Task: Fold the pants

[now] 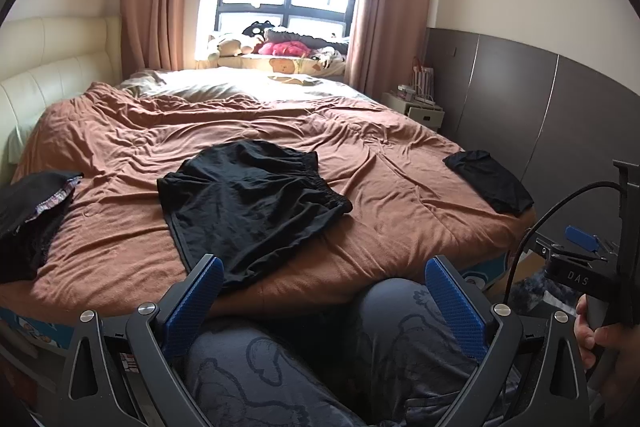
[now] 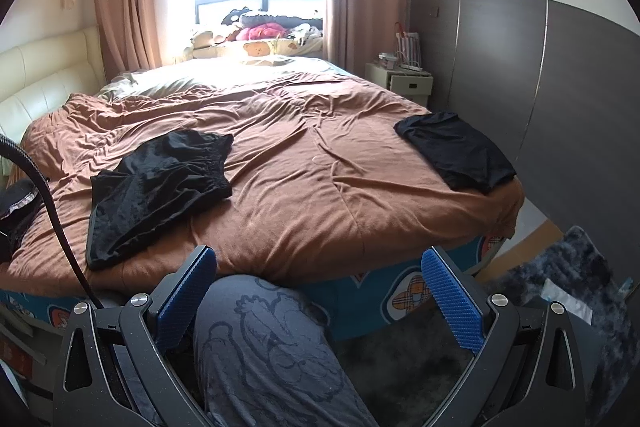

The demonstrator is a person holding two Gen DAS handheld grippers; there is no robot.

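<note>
Black pants lie spread and rumpled on the brown bedspread, waistband to the right, near the bed's front edge; they also show in the right wrist view. My left gripper is open and empty, held low in front of the bed, just short of the pants' near hem. My right gripper is open and empty, to the right of the pants and off the bed's front edge. Part of the right gripper's body shows at the right of the left wrist view.
A folded black garment lies at the bed's right corner. A dark clothes pile sits at the left edge. The person's knees are below the grippers. A nightstand stands by the grey wall; a dark rug covers the floor.
</note>
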